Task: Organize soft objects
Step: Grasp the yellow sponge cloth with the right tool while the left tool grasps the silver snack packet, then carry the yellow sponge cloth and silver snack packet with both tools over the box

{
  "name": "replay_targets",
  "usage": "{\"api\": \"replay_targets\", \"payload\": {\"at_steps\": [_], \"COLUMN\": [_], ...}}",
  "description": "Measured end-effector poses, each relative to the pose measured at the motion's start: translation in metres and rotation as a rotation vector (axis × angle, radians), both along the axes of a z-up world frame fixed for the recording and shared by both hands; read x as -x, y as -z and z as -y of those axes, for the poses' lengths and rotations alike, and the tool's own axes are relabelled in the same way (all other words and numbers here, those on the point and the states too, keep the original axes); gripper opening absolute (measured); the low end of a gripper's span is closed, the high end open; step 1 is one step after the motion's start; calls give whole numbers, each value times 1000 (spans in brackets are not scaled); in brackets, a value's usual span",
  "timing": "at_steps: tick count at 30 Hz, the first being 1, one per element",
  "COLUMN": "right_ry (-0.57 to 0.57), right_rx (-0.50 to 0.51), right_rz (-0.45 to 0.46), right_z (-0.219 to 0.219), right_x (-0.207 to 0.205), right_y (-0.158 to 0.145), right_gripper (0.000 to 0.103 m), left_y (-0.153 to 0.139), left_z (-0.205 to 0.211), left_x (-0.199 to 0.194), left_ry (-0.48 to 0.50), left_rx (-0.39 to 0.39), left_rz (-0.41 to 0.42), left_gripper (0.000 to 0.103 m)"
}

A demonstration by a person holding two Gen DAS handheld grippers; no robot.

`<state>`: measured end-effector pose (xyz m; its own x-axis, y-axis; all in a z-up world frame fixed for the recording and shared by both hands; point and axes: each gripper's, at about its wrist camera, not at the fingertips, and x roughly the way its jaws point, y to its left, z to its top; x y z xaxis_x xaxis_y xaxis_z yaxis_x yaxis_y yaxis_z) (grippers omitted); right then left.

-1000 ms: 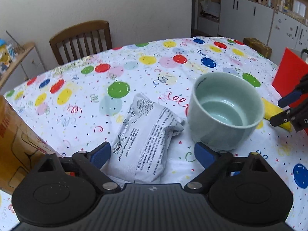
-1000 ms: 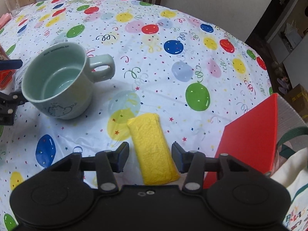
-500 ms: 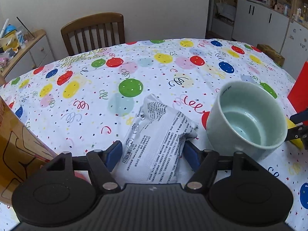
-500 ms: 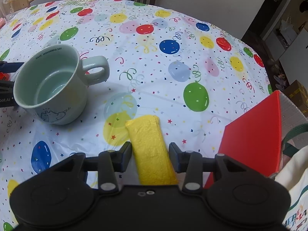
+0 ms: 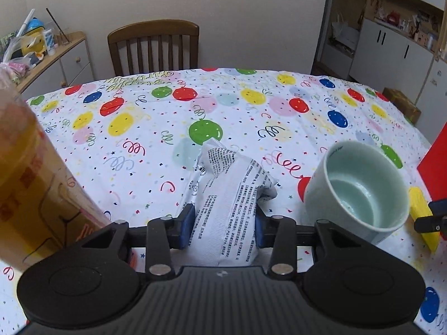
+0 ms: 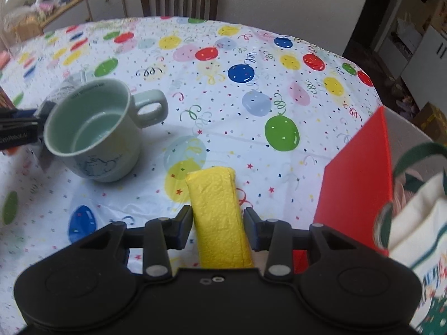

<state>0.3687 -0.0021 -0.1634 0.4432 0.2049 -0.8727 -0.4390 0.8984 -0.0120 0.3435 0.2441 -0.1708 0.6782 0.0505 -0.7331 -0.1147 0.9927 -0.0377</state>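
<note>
Landmark: the pale green ceramic mug (image 5: 360,192), standing upright on the table (image 5: 156,128) with its balloon-print cover.

Far left of the mug, an orange-yellow printed carton (image 5: 30,189) stands at the left-wrist view's edge. Between carton and mug lies the white crinkled plastic packet with black print (image 5: 232,203). The left gripper (image 5: 223,224) straddles it; its jaws are closing, about a third open, and both blue pads press into the packet's sides.

Just right of the mug lies the yellow textured soft pad (image 6: 218,212). The right gripper (image 6: 218,227) has it between its jaws, roughly a third open. The pads appear to touch its edges, though the right side is not sharp enough to be certain of firm contact.

Right of the pad stands a red flat board (image 6: 360,184); beyond it, a cream fabric tote bag with green handles (image 6: 416,223).

Progress, by judgement: early. Both soft items are being gripped but rest on the table; lifting and placing remain. Destination not evident.

View differences: only the right-wrist view shows the mug's handle and the tote bag; only the left-wrist view shows the carton and the packet in full.
</note>
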Motion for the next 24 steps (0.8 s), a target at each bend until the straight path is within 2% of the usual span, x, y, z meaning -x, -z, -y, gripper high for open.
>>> {"api": "replay_targets", "payload": {"at_steps": [11, 24], "right_ry": [43, 58], "right_rx": [-85, -171], "right_rz": [21, 80], "right_z": [15, 42], "right_x": [31, 62], "right_y": [-42, -100], "right_gripper": [39, 39], "left_y": [-45, -106], "left_z": [16, 44], "left_x": [24, 60], "left_ry": [-35, 8], "left_rx": [-20, 60], "left_rz": [48, 121], "left_gripper": [40, 40]}}
